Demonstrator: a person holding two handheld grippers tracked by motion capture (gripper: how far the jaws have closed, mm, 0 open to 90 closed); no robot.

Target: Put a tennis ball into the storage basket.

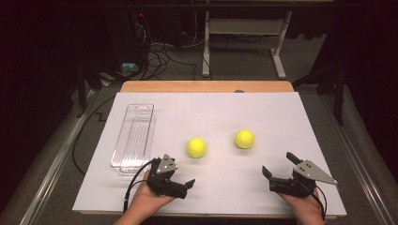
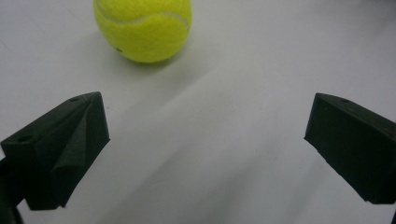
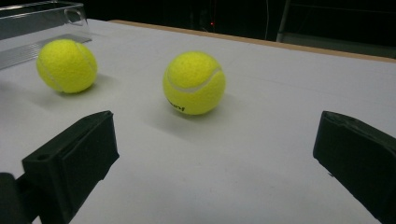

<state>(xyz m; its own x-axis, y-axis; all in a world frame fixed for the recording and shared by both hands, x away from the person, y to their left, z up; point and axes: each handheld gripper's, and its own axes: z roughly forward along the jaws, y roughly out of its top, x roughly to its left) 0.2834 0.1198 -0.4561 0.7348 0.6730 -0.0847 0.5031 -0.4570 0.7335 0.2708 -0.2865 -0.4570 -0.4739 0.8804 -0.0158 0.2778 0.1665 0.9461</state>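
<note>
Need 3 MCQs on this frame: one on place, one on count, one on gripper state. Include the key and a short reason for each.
1. Where does the clear plastic tray lie on the white board?
A. its left part
B. between the balls
C. its right edge

2. How many tennis balls are on the board?
A. one
B. two
C. three

3. How do the jaws of the left gripper and the right gripper stand?
A. both shut on balls
B. left shut, right open
C. both open, holding nothing

Key:
1 A: the high view shows the tray to the left of both balls.
2 B: the left tennis ball and the right tennis ball are the two there.
3 C: in each gripper view the jaws stand wide apart with bare board between them.
</note>
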